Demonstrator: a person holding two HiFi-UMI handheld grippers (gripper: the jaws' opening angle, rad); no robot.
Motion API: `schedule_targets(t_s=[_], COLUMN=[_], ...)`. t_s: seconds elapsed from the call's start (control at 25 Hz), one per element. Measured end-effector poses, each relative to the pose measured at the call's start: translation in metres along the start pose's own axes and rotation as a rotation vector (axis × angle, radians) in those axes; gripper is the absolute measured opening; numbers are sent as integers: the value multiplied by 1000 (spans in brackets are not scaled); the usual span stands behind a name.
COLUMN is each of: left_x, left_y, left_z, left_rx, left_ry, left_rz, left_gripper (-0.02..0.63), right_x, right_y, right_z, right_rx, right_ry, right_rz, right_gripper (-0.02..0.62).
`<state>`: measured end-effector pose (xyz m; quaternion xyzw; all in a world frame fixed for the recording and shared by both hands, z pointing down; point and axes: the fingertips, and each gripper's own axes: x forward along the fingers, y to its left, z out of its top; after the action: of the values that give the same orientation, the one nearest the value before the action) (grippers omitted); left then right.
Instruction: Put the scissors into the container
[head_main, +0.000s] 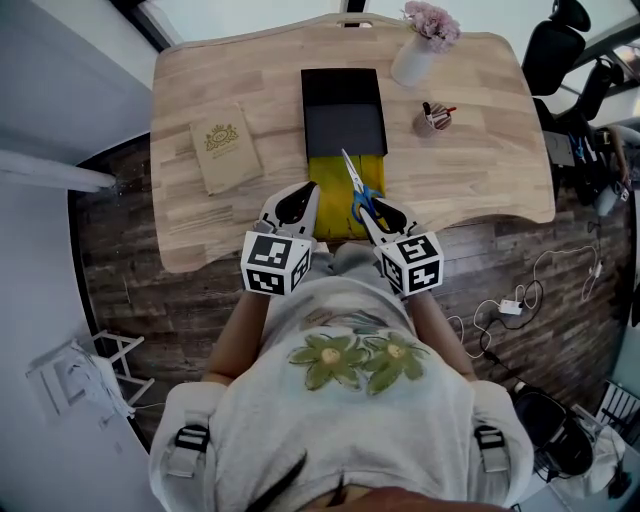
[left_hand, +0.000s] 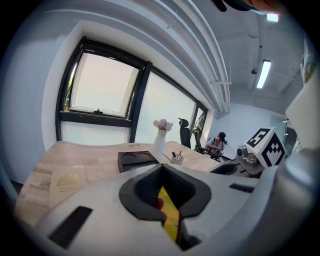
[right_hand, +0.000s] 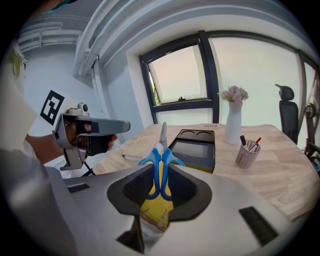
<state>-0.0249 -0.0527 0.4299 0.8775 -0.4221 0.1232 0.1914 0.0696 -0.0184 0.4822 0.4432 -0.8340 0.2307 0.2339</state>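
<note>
Right tongs: the right tongs (head_main: 374, 213) are closed on the blue loop handles of the steel-bladed scissors (head_main: 357, 188).
Left tongs: the left tongs (head_main: 300, 196) stand just beside them, the gap narrow and nothing gripped; only yellow shows through the slit.
Scissors: carried clear of the surface, with the tip over the flat yellow panel (head_main: 332, 205) and pointing at the open black rectangular container (head_main: 343, 130), which is empty.
Risk, pivot: the grip is on the handles alone, so the long blades may swing or slip if the wrist tips.
Risk, snag: a low approach could catch the tip on the container's near wall and push the container back.
Risk, short drop: letting go too soon would probably leave the scissors on the yellow panel.
Surface: a pale wooden surface (head_main: 480, 160) carries a tan booklet (head_main: 226, 148), a white vase of pink flowers (head_main: 416, 56) and a mesh pen cup (head_main: 436, 119).
Room: a dark plank floor (head_main: 570, 270) with loose white cables (head_main: 512, 304), a black office chair (head_main: 555, 45) and large windows (right_hand: 180, 75).
</note>
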Motion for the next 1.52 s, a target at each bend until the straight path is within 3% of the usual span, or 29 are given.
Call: schedule_targets(t_s=[1.52], left_x=[14], left_y=[21], left_z=[-32], left_rx=[-46], left_ry=[93], left_rz=[25], left_gripper=[6], right_x=[47], right_y=[-15], right_z=[-40], right_rx=[17], right_ry=[152], right_rz=[36], right_gripper=[87])
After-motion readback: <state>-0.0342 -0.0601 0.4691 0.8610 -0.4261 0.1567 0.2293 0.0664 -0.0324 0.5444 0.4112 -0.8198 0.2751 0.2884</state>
